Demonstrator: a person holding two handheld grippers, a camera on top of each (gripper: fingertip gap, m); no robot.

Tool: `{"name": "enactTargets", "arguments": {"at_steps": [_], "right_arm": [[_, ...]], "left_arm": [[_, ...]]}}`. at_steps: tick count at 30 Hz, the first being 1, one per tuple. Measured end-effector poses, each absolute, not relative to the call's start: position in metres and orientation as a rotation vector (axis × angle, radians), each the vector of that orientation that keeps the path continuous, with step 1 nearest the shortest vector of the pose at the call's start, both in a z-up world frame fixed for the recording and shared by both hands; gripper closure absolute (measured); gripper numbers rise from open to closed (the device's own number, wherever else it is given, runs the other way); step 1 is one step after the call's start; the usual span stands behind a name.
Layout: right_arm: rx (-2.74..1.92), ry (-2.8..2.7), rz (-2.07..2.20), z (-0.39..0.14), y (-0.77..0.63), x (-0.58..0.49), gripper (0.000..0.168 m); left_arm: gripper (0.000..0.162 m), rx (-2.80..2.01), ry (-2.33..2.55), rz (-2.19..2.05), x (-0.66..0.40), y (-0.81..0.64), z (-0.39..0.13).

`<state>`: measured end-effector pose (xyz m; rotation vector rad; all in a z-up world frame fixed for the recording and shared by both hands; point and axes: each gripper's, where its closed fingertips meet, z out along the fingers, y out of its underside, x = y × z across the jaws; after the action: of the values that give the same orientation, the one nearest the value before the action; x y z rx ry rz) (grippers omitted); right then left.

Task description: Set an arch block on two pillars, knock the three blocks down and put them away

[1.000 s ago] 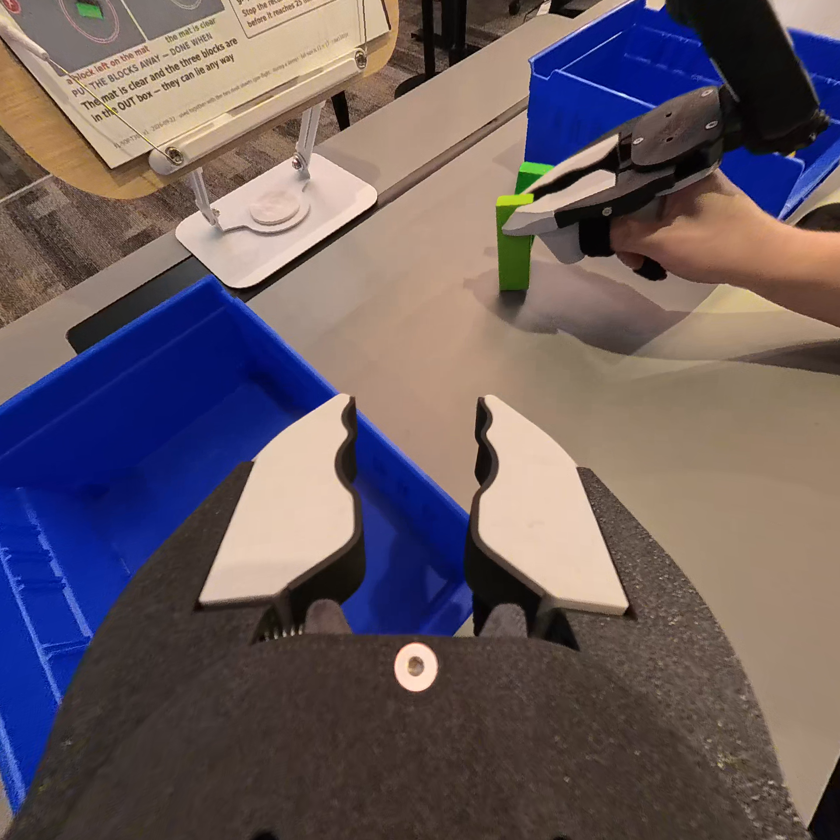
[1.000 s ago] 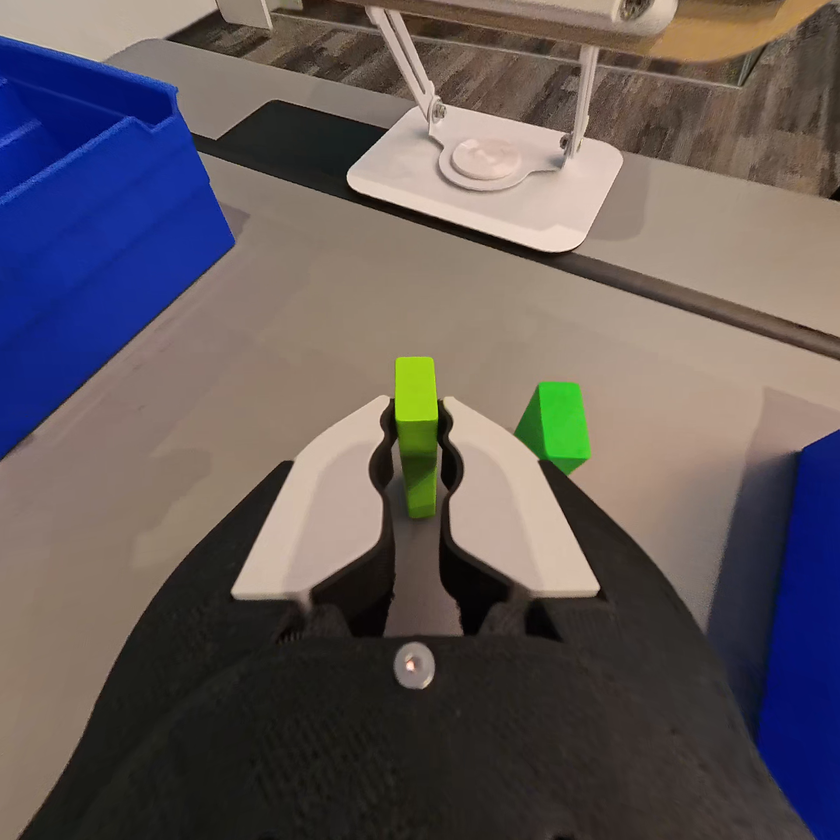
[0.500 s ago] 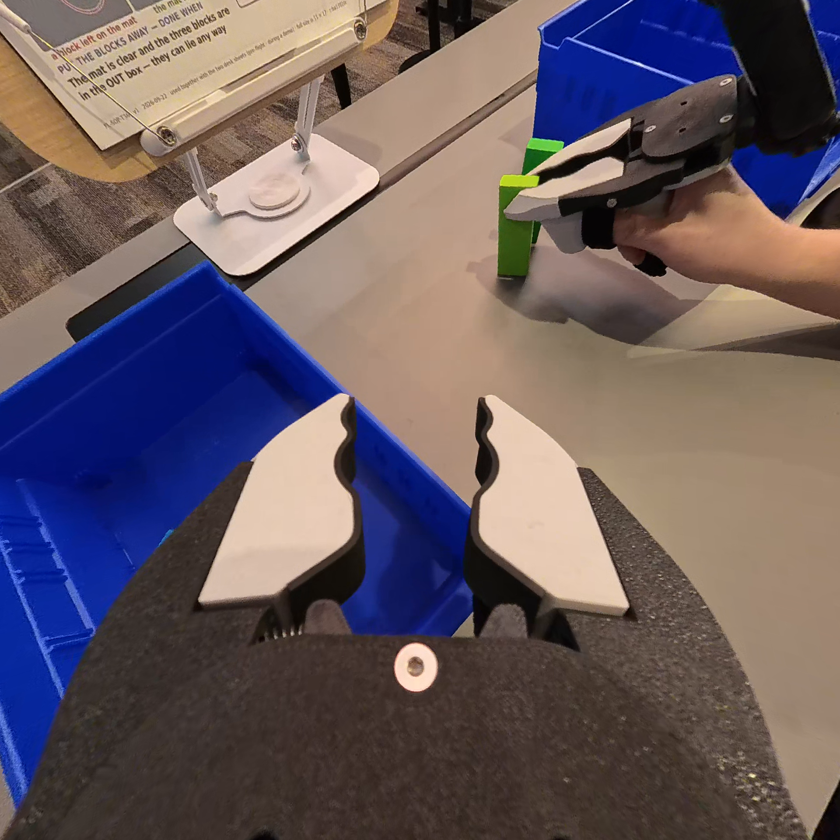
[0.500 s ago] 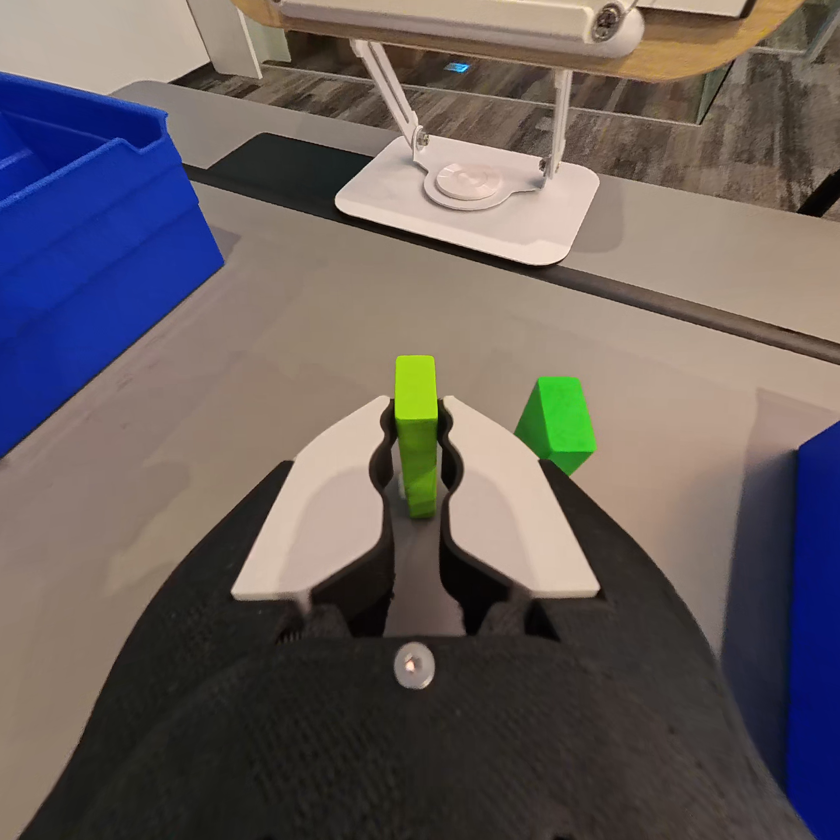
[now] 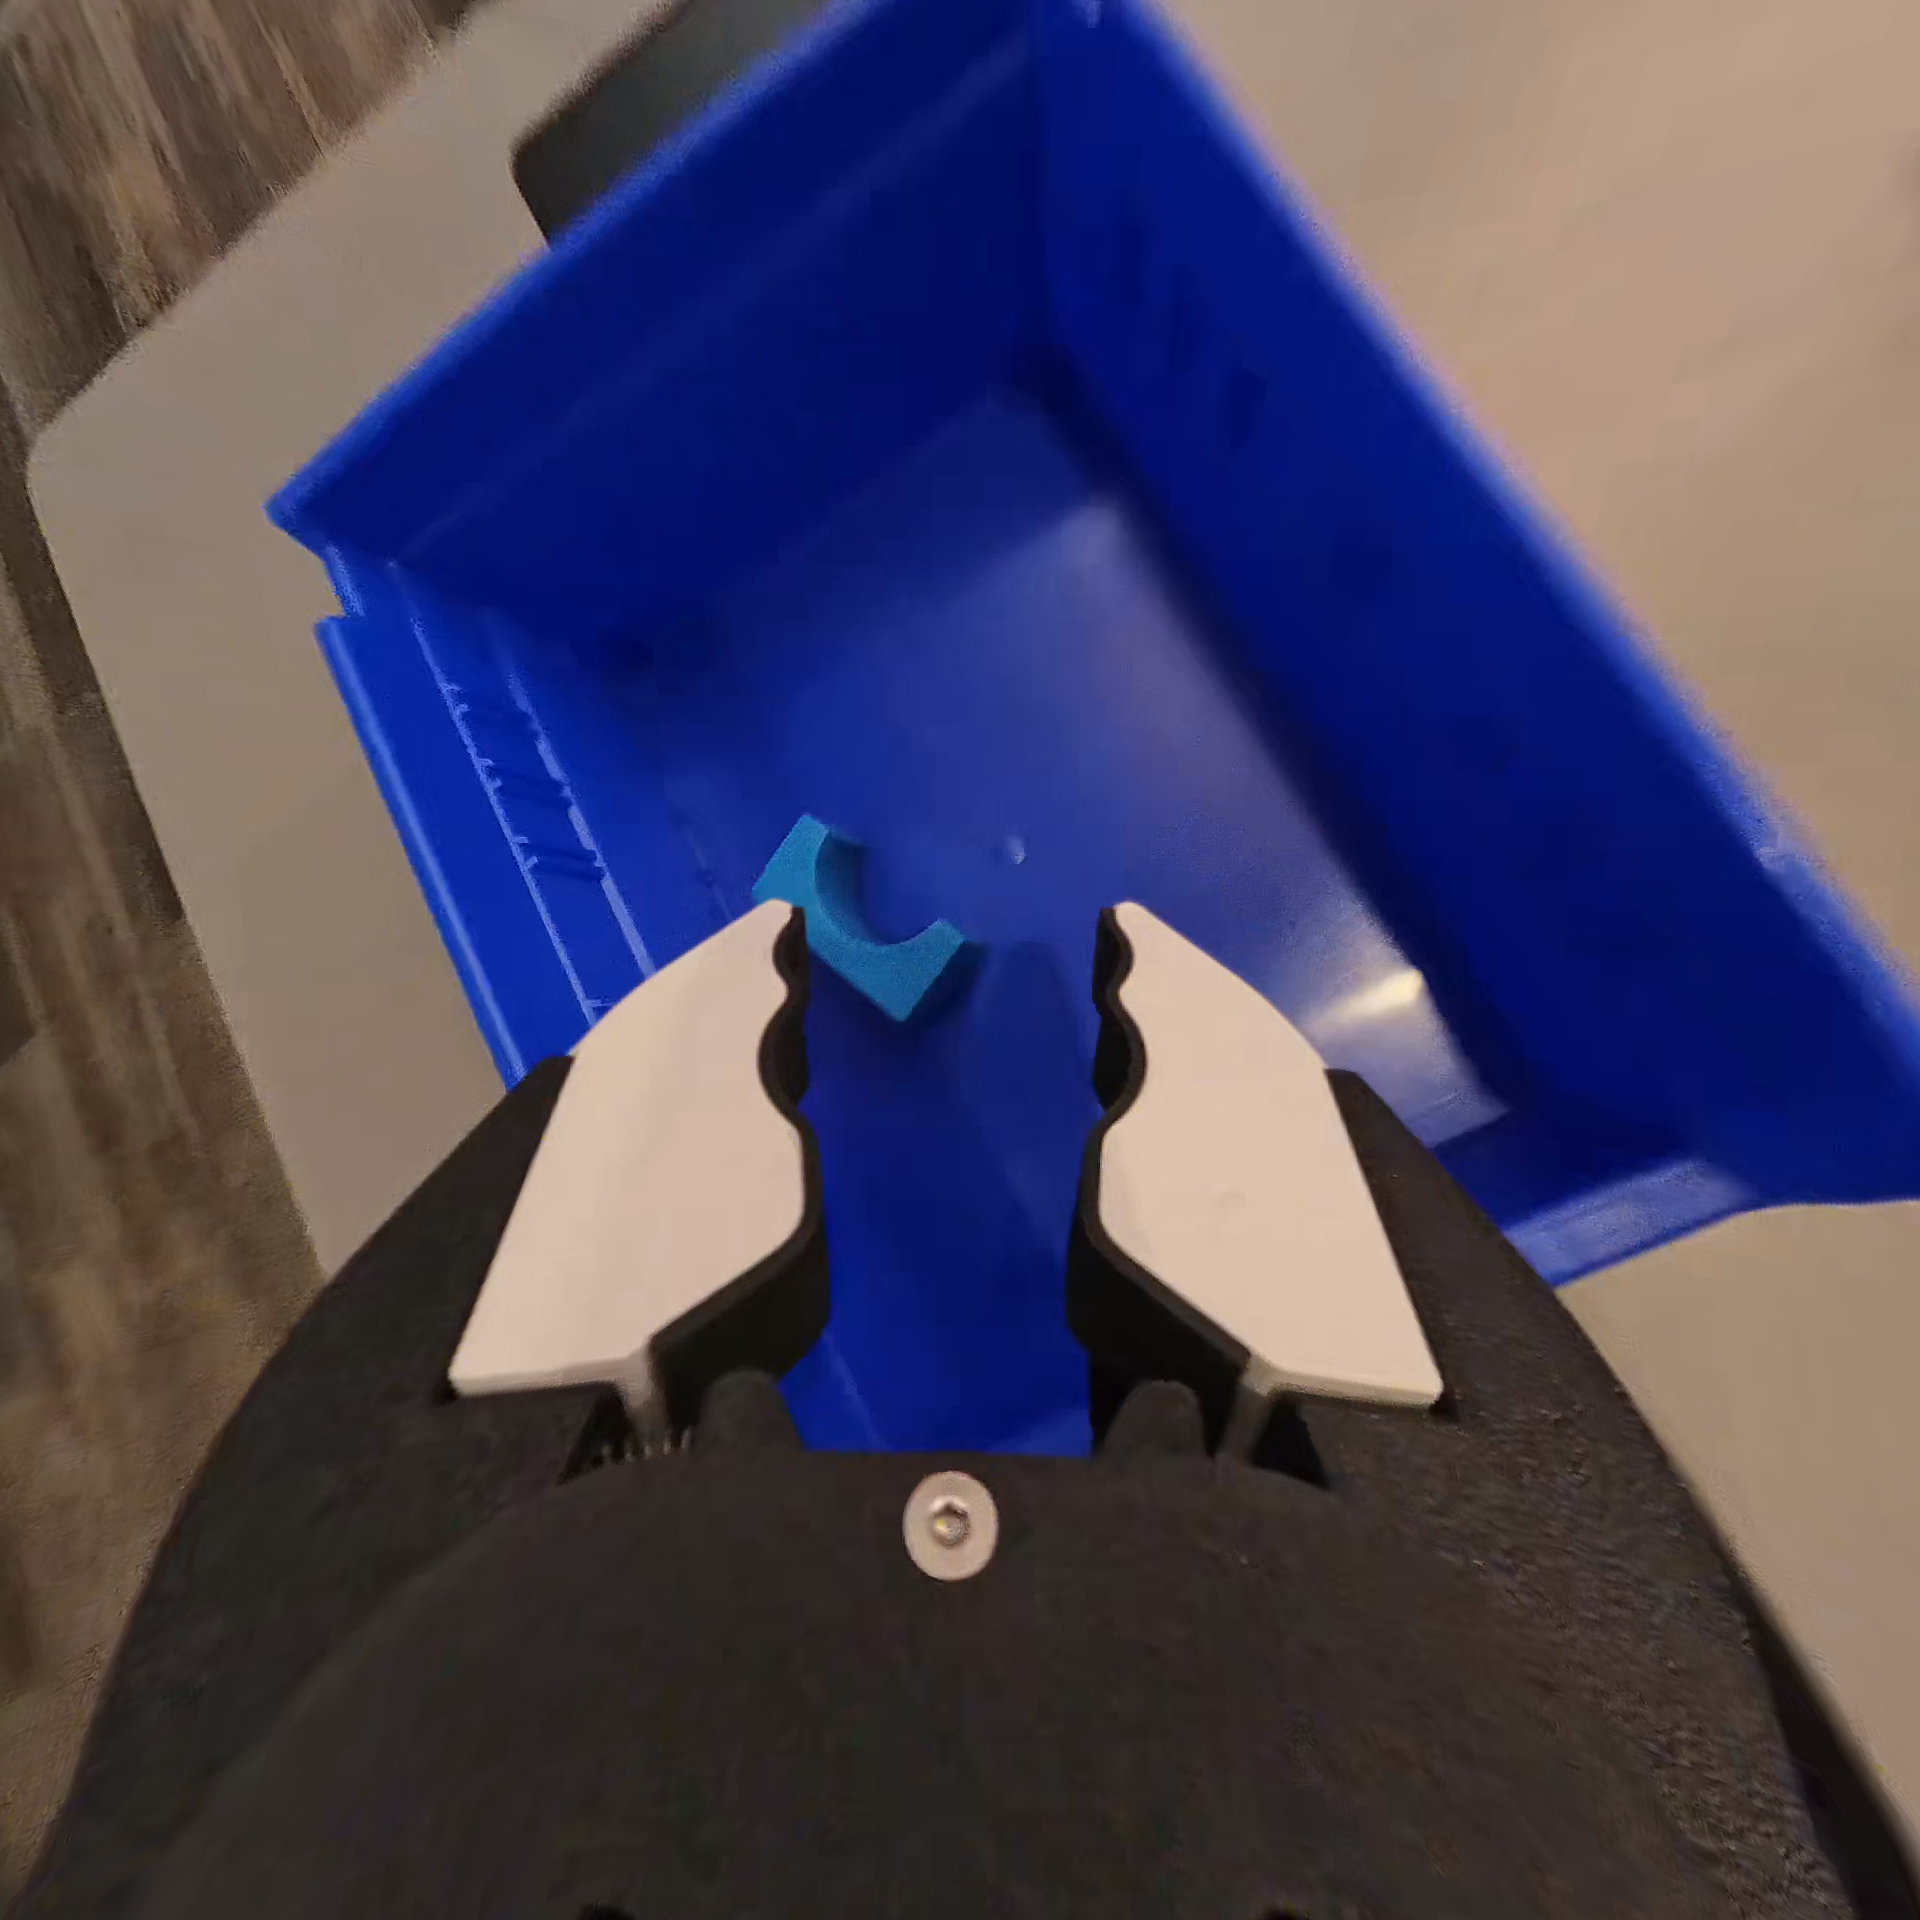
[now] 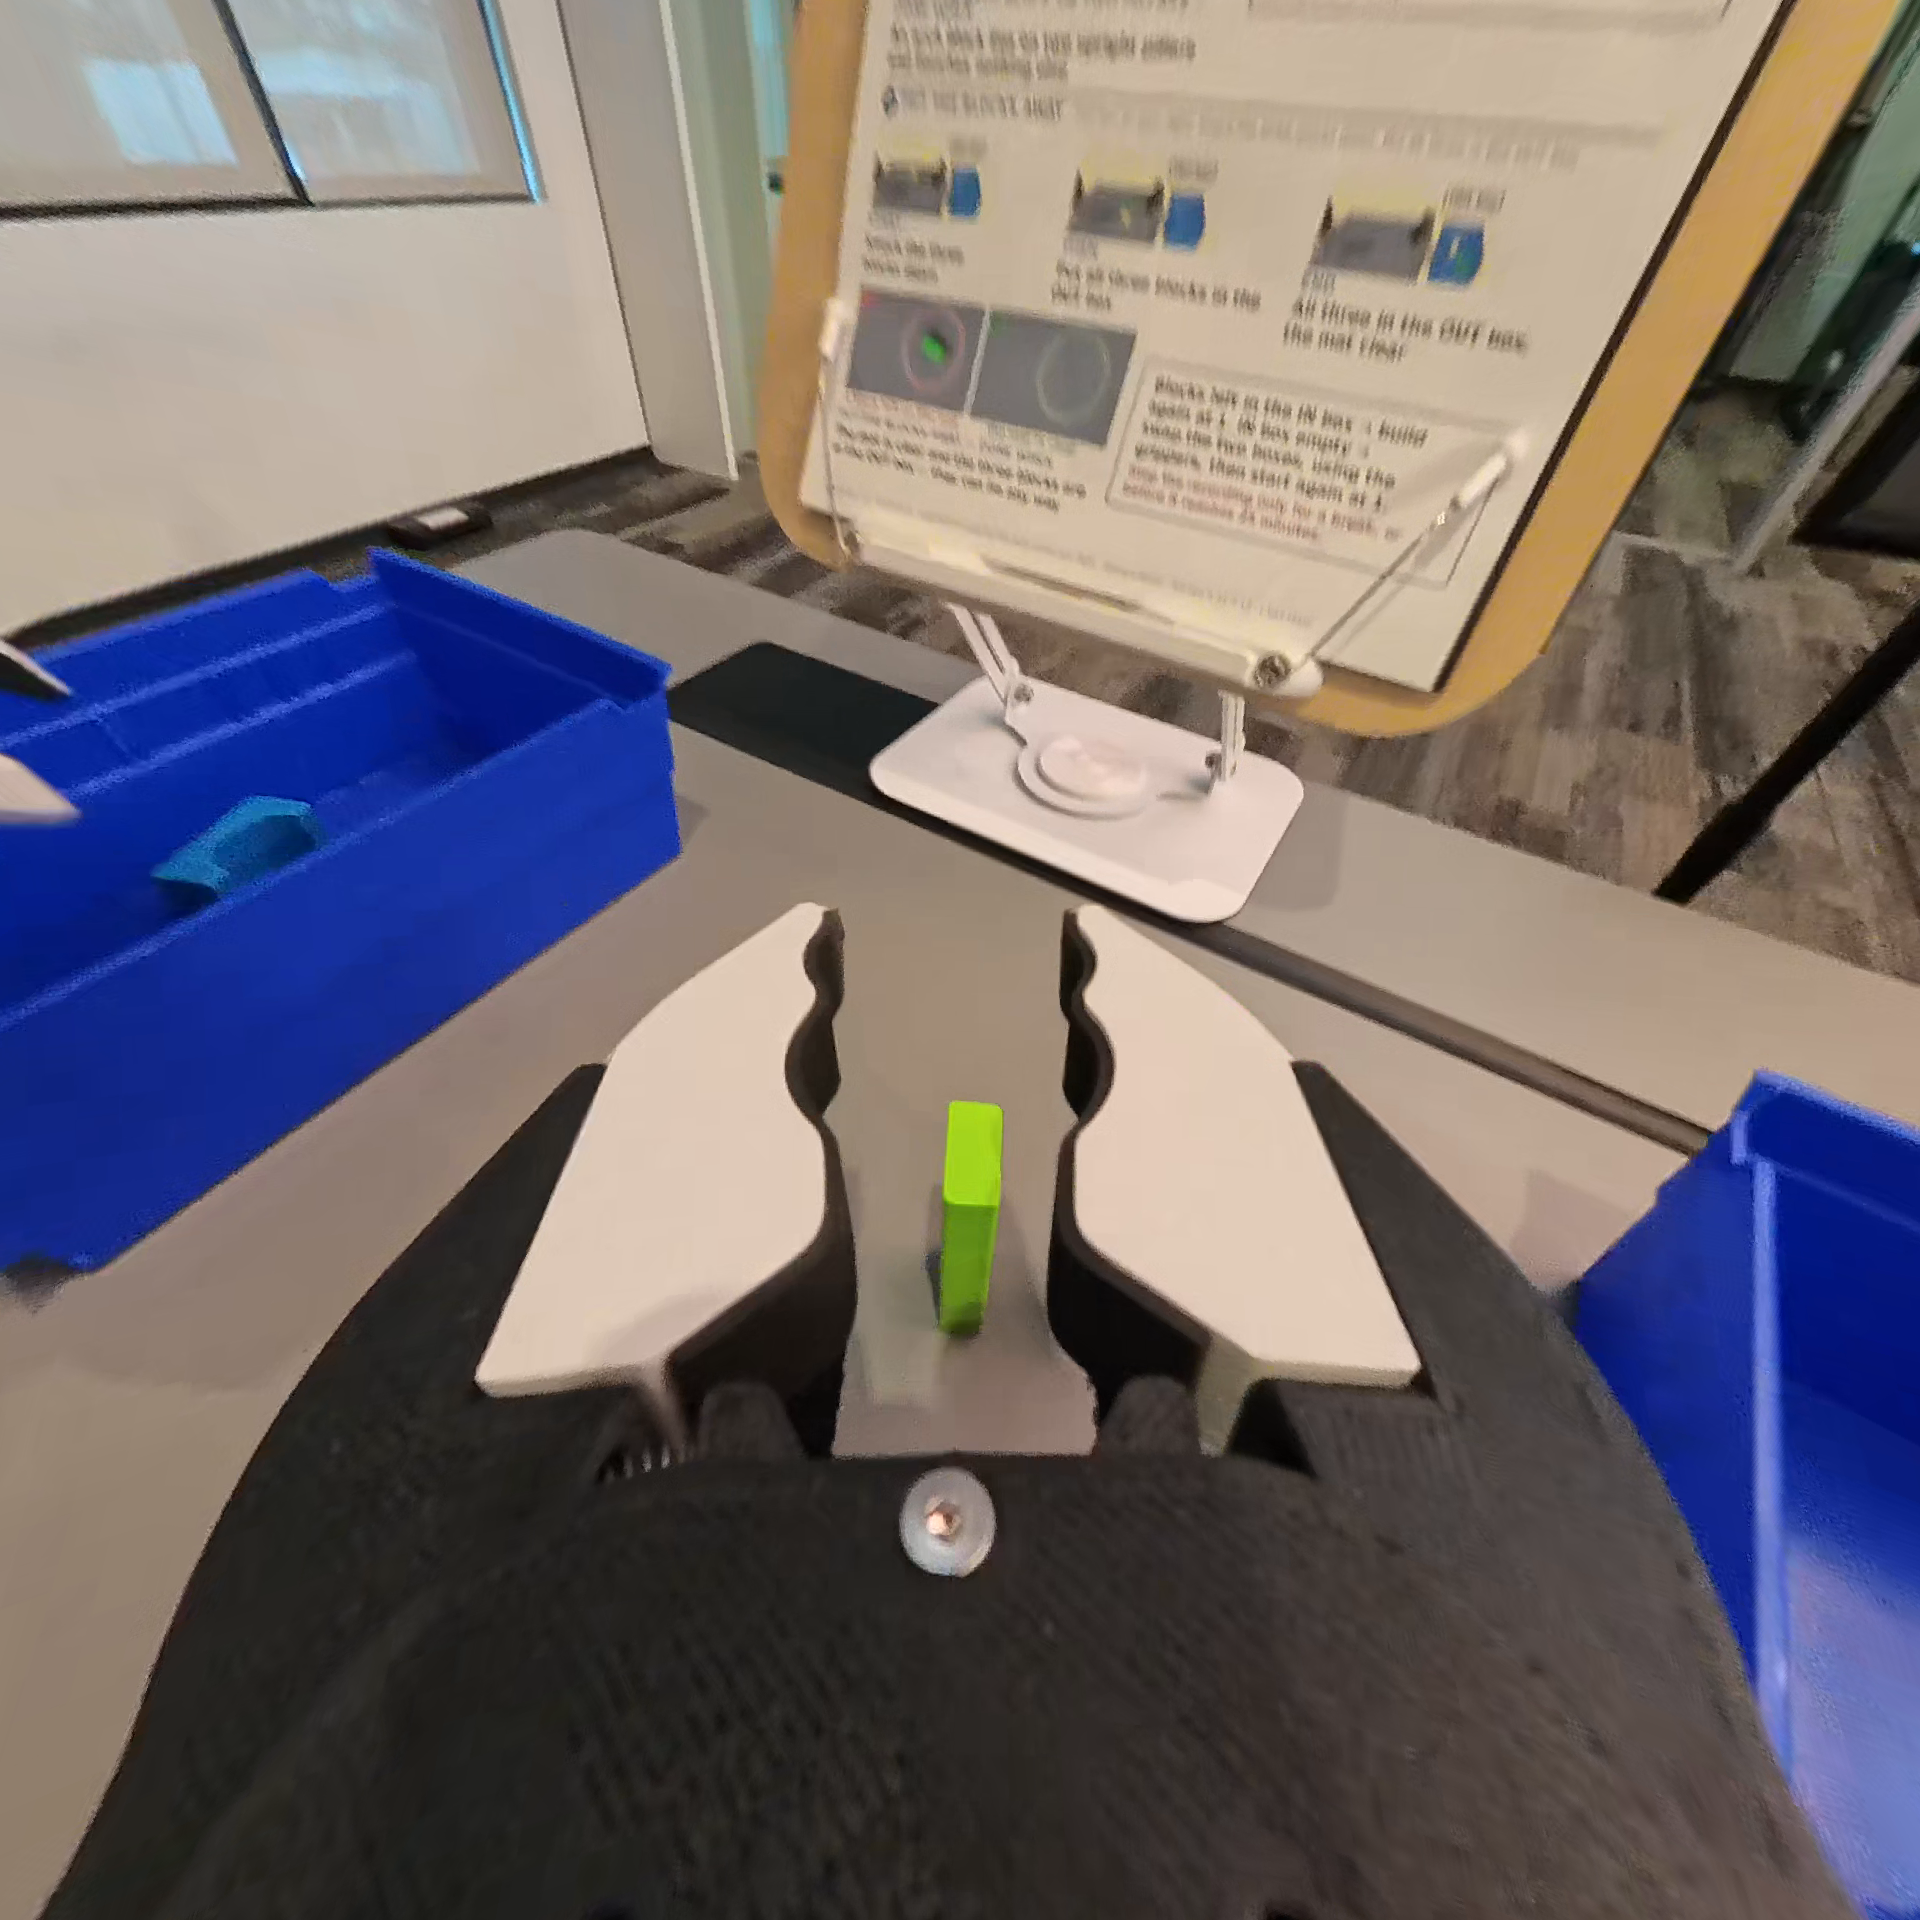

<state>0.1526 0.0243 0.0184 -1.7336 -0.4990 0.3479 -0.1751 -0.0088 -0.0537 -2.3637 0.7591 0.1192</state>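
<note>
Right hand-held gripper [image 6: 948,940] now spread off upright lime pillar [image 6: 972,1210], left hand-held gripper [image 5: 945,920] spread over blue arch block [image 5: 868,940]

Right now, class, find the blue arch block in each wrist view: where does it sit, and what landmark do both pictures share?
Left wrist view: the blue arch block lies on the floor of the blue bin, just ahead of the left-hand fingertip of the open left tongs.
Right wrist view: the same arch block shows at far left, inside the bin.
Shared landmark: that blue bin.
</note>
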Motion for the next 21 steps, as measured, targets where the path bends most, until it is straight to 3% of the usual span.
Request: {"name": "enactTargets", "arguments": {"at_steps": [9,17,19,20,21], "right_arm": [[-1.702,-0.513,0.452,0.043,0.01,0.154,0.126],[-1.73,-0.545,0.463,0.045,0.009,0.158,0.126],[-1.704,-0.524,0.476,0.057,0.008,0.166,0.126],[-1.692,-0.511,0.483,0.063,0.007,0.171,0.126],[-1.68,-0.498,0.493,0.069,0.006,0.176,0.126]], "left_arm": [[0.099,-2.692,0.549,0.458,-0.21,0.0,-0.105],[0.08,-2.85,0.202,0.364,-0.219,0.001,-0.134],[0.091,-2.891,0.187,0.362,-0.222,0.0,-0.143],[0.113,-2.915,0.188,0.321,-0.219,-0.001,-0.147],[0.12,-2.909,0.188,0.286,-0.218,0.002,-0.148]]}}
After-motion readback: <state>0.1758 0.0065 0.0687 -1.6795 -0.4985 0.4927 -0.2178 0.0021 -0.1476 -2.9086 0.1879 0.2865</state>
